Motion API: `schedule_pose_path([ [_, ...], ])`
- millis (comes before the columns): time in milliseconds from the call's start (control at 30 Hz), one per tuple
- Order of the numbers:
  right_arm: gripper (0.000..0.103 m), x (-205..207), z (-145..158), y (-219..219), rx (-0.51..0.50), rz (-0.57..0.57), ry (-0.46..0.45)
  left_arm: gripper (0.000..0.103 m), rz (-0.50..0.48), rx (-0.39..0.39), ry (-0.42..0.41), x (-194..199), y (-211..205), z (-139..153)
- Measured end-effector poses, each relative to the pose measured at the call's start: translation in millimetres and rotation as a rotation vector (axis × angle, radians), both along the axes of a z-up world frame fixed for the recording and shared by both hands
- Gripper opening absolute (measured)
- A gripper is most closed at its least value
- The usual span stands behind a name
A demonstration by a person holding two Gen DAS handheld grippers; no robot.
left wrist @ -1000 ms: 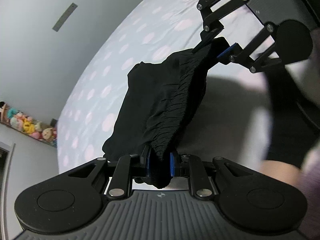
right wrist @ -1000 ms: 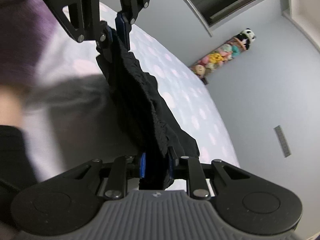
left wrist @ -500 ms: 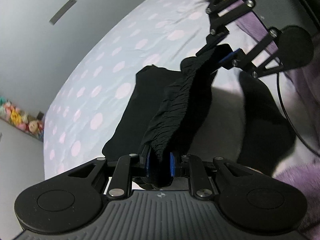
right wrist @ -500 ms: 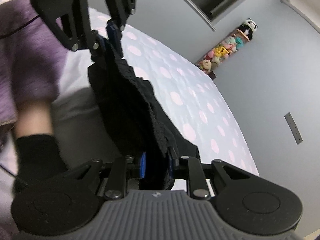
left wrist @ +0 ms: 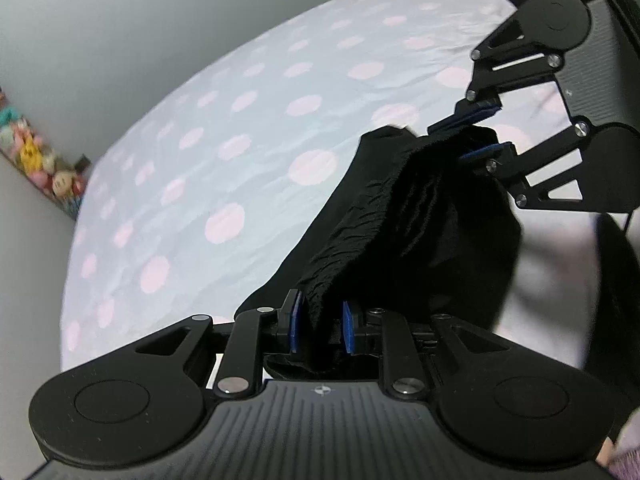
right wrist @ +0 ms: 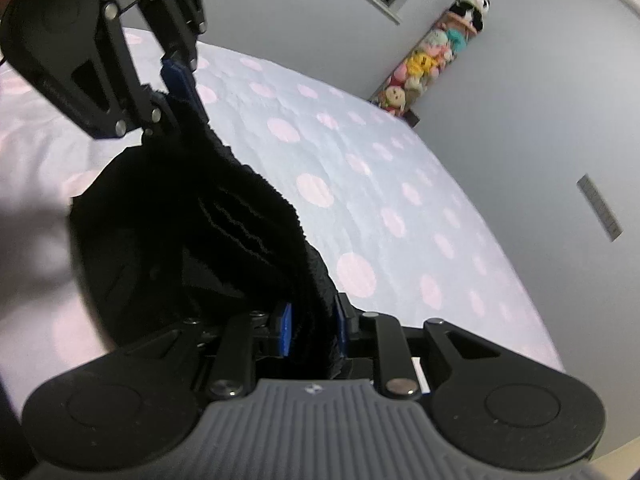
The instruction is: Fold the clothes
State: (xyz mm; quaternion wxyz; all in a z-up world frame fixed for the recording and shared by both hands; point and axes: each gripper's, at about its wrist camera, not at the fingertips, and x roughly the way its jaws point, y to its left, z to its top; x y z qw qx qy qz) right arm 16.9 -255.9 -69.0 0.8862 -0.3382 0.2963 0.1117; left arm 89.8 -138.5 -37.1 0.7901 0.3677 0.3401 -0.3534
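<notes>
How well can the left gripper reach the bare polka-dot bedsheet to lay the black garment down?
Probably yes. The left gripper holds the black garment, and the polka-dot bedsheet ahead looks bare. But the right gripper grips the same cloth and must move along.

Black garment [left wrist: 404, 216] between both grippers' fingers [left wrist: 295, 322].

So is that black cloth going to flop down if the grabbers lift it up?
Probably yes. The black cloth sags between the left gripper and right gripper, so it looks soft and floppy. It seems light too. Its crinkly edge likely stretches when pulled.
</notes>
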Motion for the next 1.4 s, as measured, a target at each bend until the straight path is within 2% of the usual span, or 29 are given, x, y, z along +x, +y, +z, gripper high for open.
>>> schedule_pose_path([
  [267, 0.024, 58.6, -46.9, -13.7, 0.067, -0.027, 0.091, 0.021, 0.08, -0.094, 0.13, 62.1, 5.1, -43.1],
  [467, 0.028, 90.3, -73.0, -19.7, 0.105, -0.062, 0.119, 0.024, 0.173, -0.192, 0.162, 87.5, 20.4, -55.5],
  [567, 0.036, 100.8, -78.5, -22.3, 0.117, -0.082, 0.115, 0.028, 0.223, -0.243, 0.174, 98.9, 28.6, -60.7],
  [667, 0.046, 106.9, -77.1, -25.7, 0.136, -0.112, 0.105, 0.041, 0.272, -0.294, 0.186, 110.3, 36.8, -65.8],
  [733, 0.05, 107.4, -74.1, -30.2, 0.162, -0.145, 0.097, 0.041, 0.308, -0.328, 0.195, 117.6, 42.8, -68.7],
  [933, 0.059, 100.1, -49.9, -48.2, 0.29, -0.264, 0.074, 0.043, 0.443, -0.418, 0.185, 111.0, 68.1, -56.2],
  [1000, 0.066, 91.8, -40.1, -55.4, 0.338, -0.303, 0.061, 0.055, 0.481, -0.44, 0.166, 101.7, 73.0, -48.4],
  [1033, 0.072, 86.7, -36.4, -60.8, 0.38, -0.329, 0.06, 0.058, 0.503, -0.454, 0.162, 97.1, 75.9, -45.5],
  [1100, 0.077, 76.5, -28.9, -71.6, 0.464, -0.38, 0.057, 0.072, 0.554, -0.488, 0.171, 87.6, 82.2, -41.1],
  [1133, 0.078, 71.9, -26.9, -77.8, 0.514, -0.408, 0.062, 0.075, 0.577, -0.501, 0.182, 83.0, 84.5, -41.2],
  [1300, 0.086, 53.0, -31.2, -101.1, 0.74, -0.523, 0.094, 0.075, 0.707, -0.574, 0.245, 65.4, 97.0, -48.2],
  [1400, 0.089, 51.8, -42.4, -106.7, 0.81, -0.565, 0.099, 0.075, 0.794, -0.61, 0.265, 65.4, 102.7, -62.1],
])
